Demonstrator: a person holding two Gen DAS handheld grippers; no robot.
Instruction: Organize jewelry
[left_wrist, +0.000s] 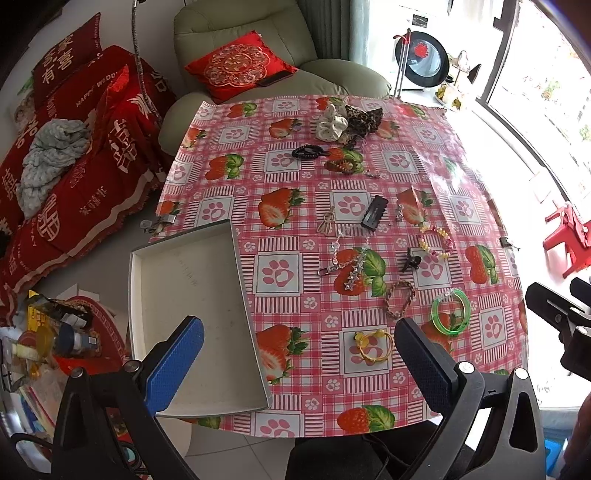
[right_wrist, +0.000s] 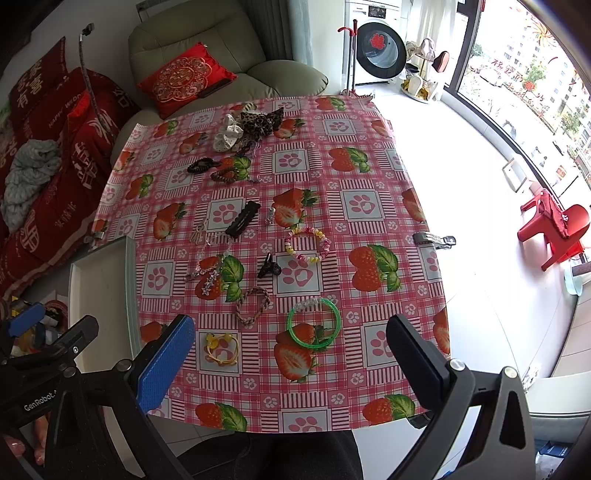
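On the desk (right_wrist: 369, 177) the jewelry lies loose across the strawberry cloth, while the white tray (left_wrist: 192, 295) at the left edge holds nothing yet. We keep both grippers above the near edge, left gripper (left_wrist: 299, 365) and right gripper (right_wrist: 291, 362), each with fingers spread wide and nothing between them. We judge the nearest pieces best to begin with: the yellow bracelet (right_wrist: 221, 349) and the green bangle (right_wrist: 314, 326). We should straddle 1 rim, close gently, lift clear, then carry it over the tray.

table (right_wrist: 369, 229) | strawberry cloth | white tray (left_wrist: 192, 295) at left edge | bracelets, clips, scrunchies scattered
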